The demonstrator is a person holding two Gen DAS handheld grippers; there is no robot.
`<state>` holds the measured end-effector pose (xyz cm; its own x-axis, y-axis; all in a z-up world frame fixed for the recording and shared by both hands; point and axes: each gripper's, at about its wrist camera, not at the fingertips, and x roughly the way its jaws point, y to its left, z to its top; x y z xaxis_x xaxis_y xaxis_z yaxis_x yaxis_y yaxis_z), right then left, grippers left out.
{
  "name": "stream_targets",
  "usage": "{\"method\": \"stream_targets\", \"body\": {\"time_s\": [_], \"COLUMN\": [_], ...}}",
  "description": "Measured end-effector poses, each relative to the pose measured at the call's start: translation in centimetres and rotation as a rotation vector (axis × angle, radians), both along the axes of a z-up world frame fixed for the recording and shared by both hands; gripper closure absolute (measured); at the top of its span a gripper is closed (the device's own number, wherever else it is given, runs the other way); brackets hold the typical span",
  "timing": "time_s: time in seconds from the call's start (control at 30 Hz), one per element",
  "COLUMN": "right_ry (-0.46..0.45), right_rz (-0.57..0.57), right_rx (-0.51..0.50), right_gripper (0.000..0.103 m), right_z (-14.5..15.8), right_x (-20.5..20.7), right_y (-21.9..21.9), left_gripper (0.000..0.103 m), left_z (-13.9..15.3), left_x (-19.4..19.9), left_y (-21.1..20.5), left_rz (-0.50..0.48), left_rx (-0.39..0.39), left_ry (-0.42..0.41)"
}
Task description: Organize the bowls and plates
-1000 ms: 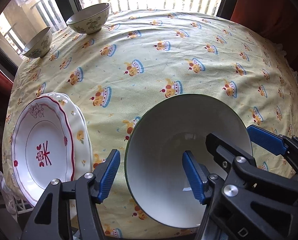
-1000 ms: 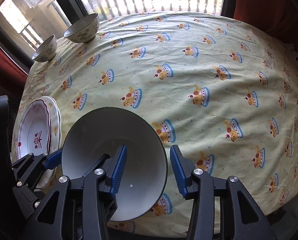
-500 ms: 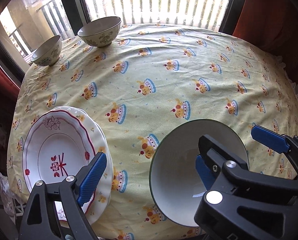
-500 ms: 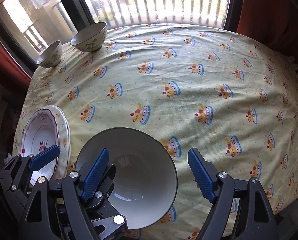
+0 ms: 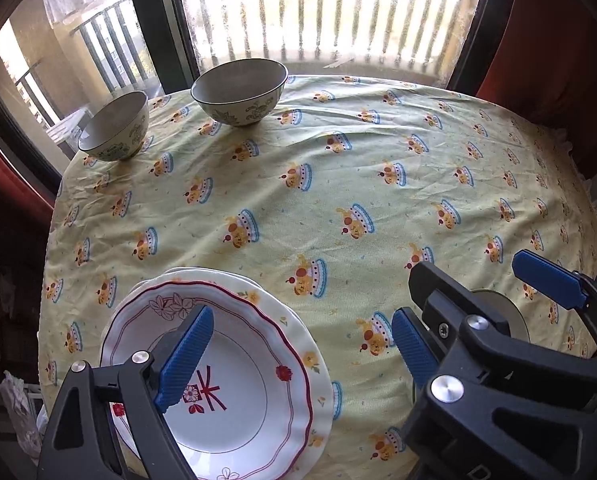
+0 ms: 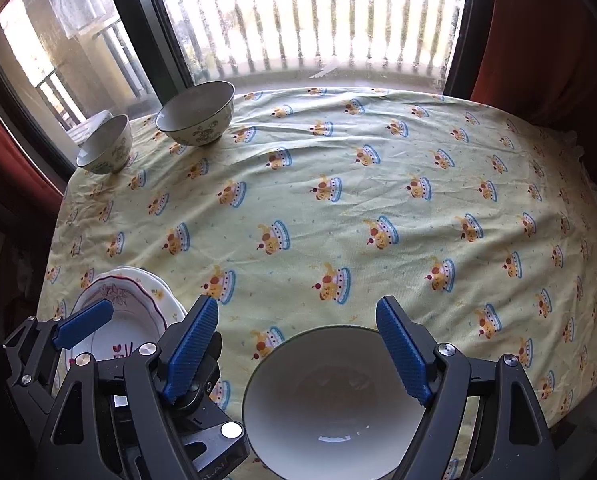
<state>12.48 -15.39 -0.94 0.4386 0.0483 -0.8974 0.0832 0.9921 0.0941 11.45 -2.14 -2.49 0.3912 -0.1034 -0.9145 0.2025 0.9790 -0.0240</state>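
Note:
A large white bowl [image 6: 326,400] with a dark rim rests on the yellow tablecloth [image 6: 338,184] near the front edge. My right gripper [image 6: 298,352] hangs open above it, pads clear of the rim. In the left wrist view only a sliver of that bowl [image 5: 512,314] shows behind the black fingers. My left gripper [image 5: 298,354] is open with nothing in it, its left finger over the stacked plates [image 5: 238,380]; the top plate is white with a red rim. Two patterned bowls, a small bowl [image 5: 114,126] and a bigger bowl [image 5: 240,92], stand at the far left corner.
The stacked plates [image 6: 138,312] lie at the front left, close to the table's edge. A window with railings runs along the far side, with red curtains [image 6: 538,40] beside it. The cloth's middle and right side carry no dishes.
Both grippers opened wider off the white bowl's rim, rose and drew back toward the front edge. The bowl stayed on the cloth. More of the window has come into view.

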Motion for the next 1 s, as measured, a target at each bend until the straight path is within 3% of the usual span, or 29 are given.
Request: {"method": "stream_targets", "body": {"time_s": [0.37,0.57,1.0], "right_ry": [0.014,0.022,-0.032], "right_rz": [-0.042,-0.05,-0.091], "right_rx": [0.007,-0.037,-0.051], "right_gripper": [0.019,0.019,0.019], "right_z": [0.7,0.4,0.5], "right_x": [3.2,5.2,10.5], "right_y": [6.2,9.7,16.3], "left_gripper": [0.011,0.011,0.011], "left_z": [0.6,0.2,0.4], "left_x": [3.4,5.4,11.3], "left_y": [5.8,9.2,15.4], "left_rz": [-0.022,-0.028,-0.023], "left_rx": [0.008,0.011,0.013], "left_ry": [-0.03,-0.035,-0.08]}}
